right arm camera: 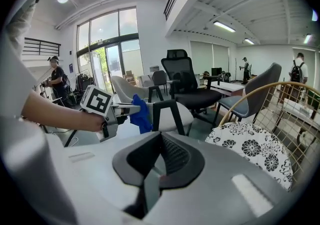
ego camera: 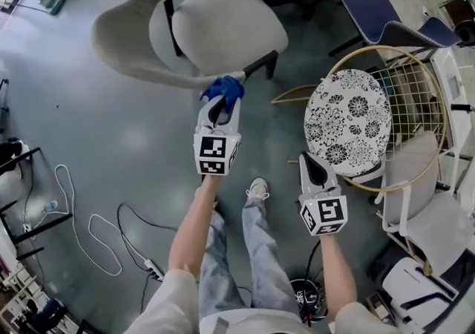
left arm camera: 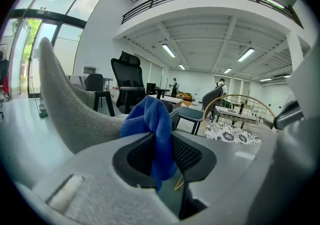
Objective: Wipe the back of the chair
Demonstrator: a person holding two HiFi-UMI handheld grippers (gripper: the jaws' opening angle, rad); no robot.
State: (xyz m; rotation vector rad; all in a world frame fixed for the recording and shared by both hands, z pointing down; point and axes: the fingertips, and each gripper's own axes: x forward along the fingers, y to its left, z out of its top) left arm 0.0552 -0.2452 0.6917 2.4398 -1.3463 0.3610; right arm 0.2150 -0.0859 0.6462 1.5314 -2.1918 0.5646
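Observation:
A grey shell chair stands ahead, its curved back (ego camera: 126,43) sweeping round the pale seat (ego camera: 226,24). My left gripper (ego camera: 222,105) is shut on a blue cloth (ego camera: 223,90), which sits against the near end of the back's rim. In the left gripper view the blue cloth (left arm camera: 153,128) bunches out between the jaws, with the grey chair back (left arm camera: 65,104) just to its left. My right gripper (ego camera: 311,159) hangs lower right, shut with nothing in it. The right gripper view shows its closed jaws, the left gripper (right arm camera: 111,110) and the blue cloth (right arm camera: 140,112) by the chair seat (right arm camera: 172,111).
A round floral cushion (ego camera: 347,125) lies in a wire-framed chair (ego camera: 415,95) on the right, close to my right gripper. A dark blue chair (ego camera: 371,2) stands behind it. White and black cables (ego camera: 93,236) trail on the floor at the left. The person's shoe (ego camera: 257,189) is below.

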